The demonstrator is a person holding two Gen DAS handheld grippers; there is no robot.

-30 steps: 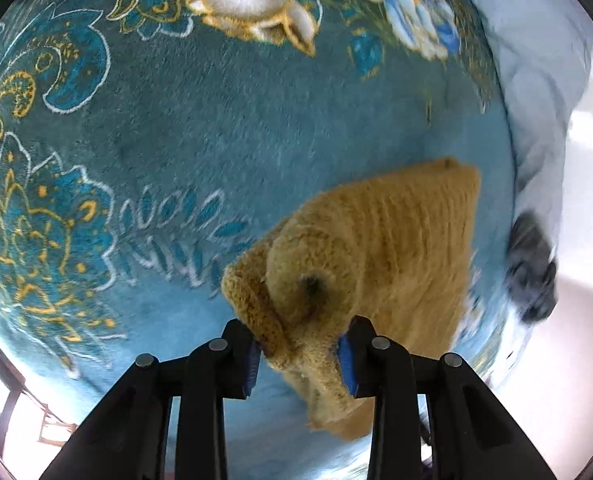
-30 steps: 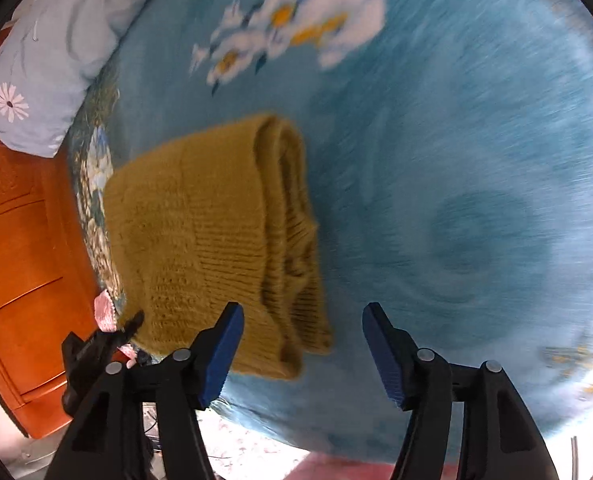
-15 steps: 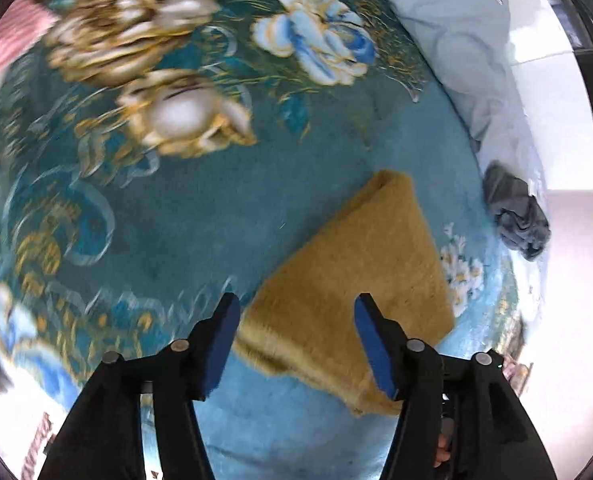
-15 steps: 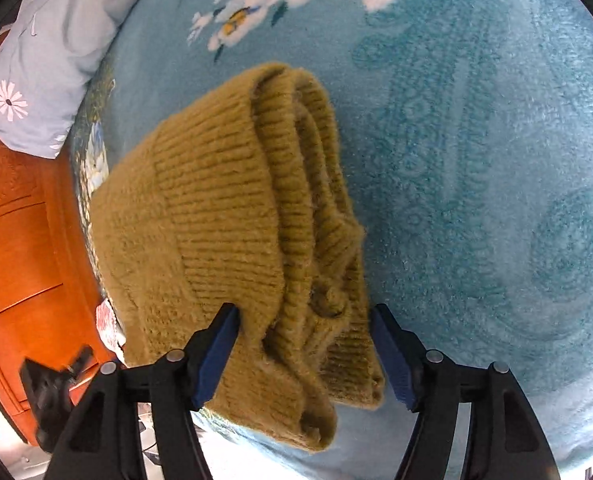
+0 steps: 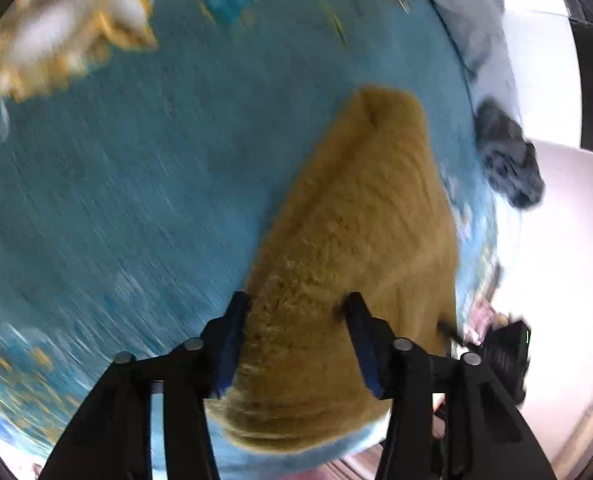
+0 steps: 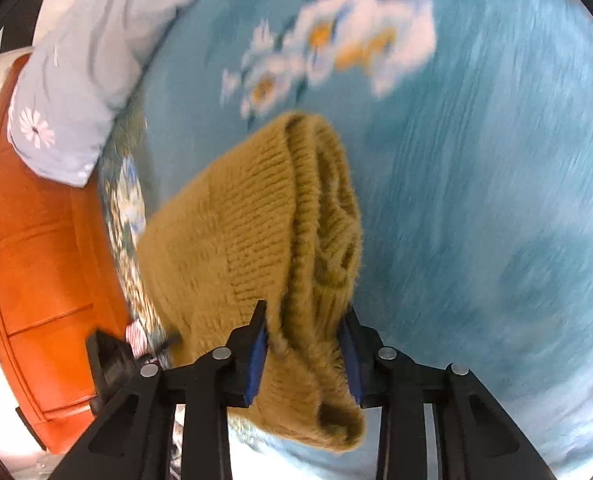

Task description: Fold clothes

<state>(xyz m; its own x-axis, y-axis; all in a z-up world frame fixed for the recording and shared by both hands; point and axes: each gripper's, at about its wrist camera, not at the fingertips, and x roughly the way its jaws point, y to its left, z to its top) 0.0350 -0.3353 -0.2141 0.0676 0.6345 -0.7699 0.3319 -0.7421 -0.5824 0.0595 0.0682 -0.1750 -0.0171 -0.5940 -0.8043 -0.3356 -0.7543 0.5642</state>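
Note:
A mustard-yellow knitted sweater (image 5: 356, 216) lies folded into a thick bundle on a teal flowered blanket (image 5: 136, 184). My left gripper (image 5: 296, 320) has closed on one end of the bundle, its blue pads pressing the knit on both sides. In the right wrist view the sweater (image 6: 248, 216) shows its stacked ribbed layers, and my right gripper (image 6: 304, 328) is shut on the ribbed end, which bulges out between the pads.
A pale blue pillow (image 6: 88, 64) lies at the bed's head against an orange wooden headboard (image 6: 40, 264). A dark grey crumpled garment (image 5: 508, 160) sits by the blanket's edge. The other gripper's black body shows past the sweater (image 5: 504, 352).
Both grippers were open around the sweater half a second ago; both have since closed on its ends. Both views are motion-blurred, so the bundle is being moved.

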